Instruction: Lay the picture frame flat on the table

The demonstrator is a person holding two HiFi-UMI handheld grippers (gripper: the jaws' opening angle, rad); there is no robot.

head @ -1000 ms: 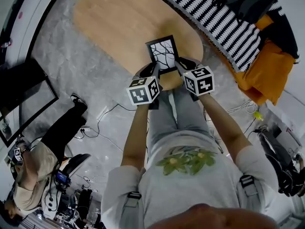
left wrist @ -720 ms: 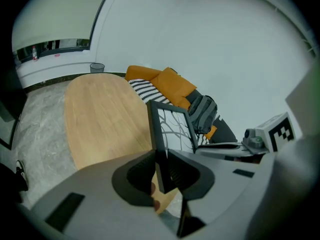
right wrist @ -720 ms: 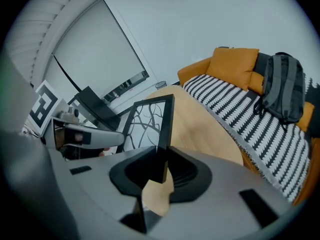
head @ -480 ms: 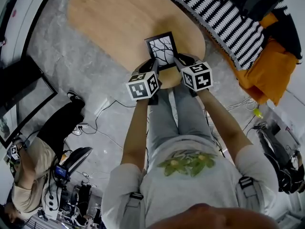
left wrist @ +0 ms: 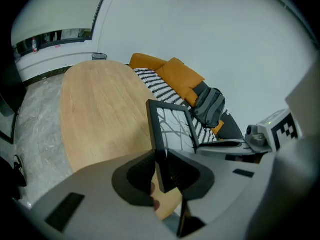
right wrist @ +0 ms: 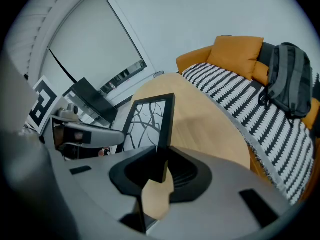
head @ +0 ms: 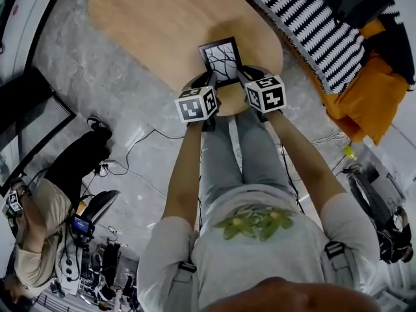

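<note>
A black picture frame with a white print of bare branches hangs over the near end of the oval wooden table. My left gripper is shut on the frame's left edge. My right gripper is shut on its right edge. In both gripper views the frame stands tilted up between the two grippers, its lower corners inside the jaws. Each gripper's marker cube shows in the other's view.
A black-and-white striped throw covers a sofa to the right of the table, with orange cushions and a grey backpack. Another person sits on the floor at lower left among cables. A dark panel lies left.
Both grippers have sunk together with the frame, which now sits lower and closer to the tabletop. Their hold on its two edges is unchanged.
</note>
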